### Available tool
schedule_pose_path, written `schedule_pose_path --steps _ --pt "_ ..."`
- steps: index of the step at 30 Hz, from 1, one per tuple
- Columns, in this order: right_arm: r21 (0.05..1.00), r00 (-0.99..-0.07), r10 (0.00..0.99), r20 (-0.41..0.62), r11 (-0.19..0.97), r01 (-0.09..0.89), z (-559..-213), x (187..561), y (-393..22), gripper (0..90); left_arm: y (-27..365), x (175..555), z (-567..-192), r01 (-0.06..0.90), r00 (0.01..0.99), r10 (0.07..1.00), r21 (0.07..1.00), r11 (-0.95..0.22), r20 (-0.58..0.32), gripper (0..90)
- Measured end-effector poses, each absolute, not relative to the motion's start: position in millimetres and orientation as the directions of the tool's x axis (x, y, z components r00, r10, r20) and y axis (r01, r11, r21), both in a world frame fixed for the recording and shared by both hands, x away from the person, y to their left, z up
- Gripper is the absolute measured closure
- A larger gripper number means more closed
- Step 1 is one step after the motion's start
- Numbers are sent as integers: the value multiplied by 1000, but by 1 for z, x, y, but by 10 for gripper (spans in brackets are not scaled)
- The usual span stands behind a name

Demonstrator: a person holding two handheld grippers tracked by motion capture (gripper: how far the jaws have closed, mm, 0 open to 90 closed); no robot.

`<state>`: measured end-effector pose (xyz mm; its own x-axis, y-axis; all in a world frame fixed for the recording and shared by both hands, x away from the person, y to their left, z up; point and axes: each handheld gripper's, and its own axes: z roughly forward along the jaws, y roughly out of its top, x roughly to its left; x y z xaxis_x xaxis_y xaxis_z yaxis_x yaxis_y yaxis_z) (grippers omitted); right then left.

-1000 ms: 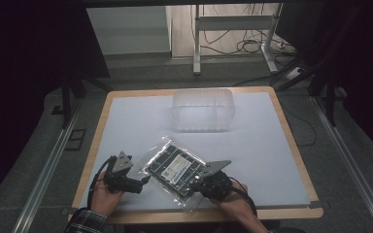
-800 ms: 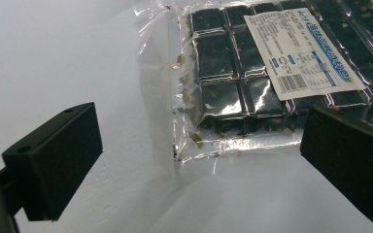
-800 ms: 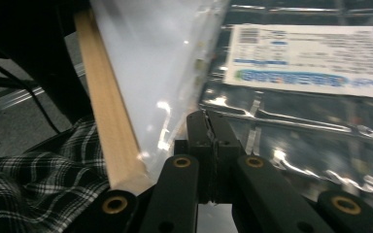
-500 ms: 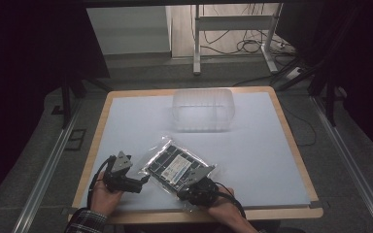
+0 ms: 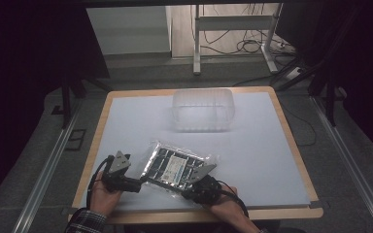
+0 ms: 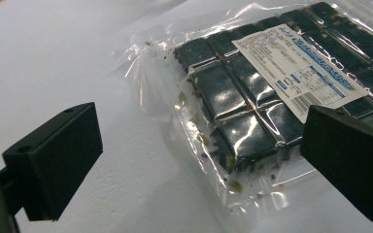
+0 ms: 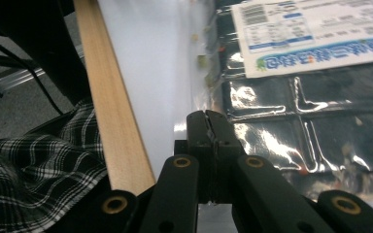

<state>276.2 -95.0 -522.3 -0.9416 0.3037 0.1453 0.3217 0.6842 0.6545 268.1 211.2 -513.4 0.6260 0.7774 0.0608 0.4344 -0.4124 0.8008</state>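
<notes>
White-topped table with wooden rim (image 5: 291, 145): clear plastic packet of dark foil squares (image 5: 177, 165) lies near front edge, long axis running between grippers. Right gripper (image 7: 208, 127) clamped on packet's near edge; left gripper (image 6: 194, 160) spread apart, packet corner between its jaws, untouched.

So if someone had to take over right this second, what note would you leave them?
Left hand-held gripper: open, jaws either side of the packet's corner, not pressing it.
Right hand-held gripper: shut on the near edge of the clear packet of dark squares.
Packet lies flat on the white table; clear plastic tub sits farther back, apart from it.
Done: right grip taken. Left: probably close the left one, then handle the packet.
</notes>
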Motion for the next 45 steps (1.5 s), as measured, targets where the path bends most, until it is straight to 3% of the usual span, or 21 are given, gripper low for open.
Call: schedule_pose_path --steps 38,45 --pt "671 -847 524 91 597 441 -519 321 -147 890 212 268 -512 432 622 781 806 -404 58 16" --pt "672 -850 522 67 606 425 -518 320 -147 891 212 268 -512 432 623 780 805 -406 59 17"
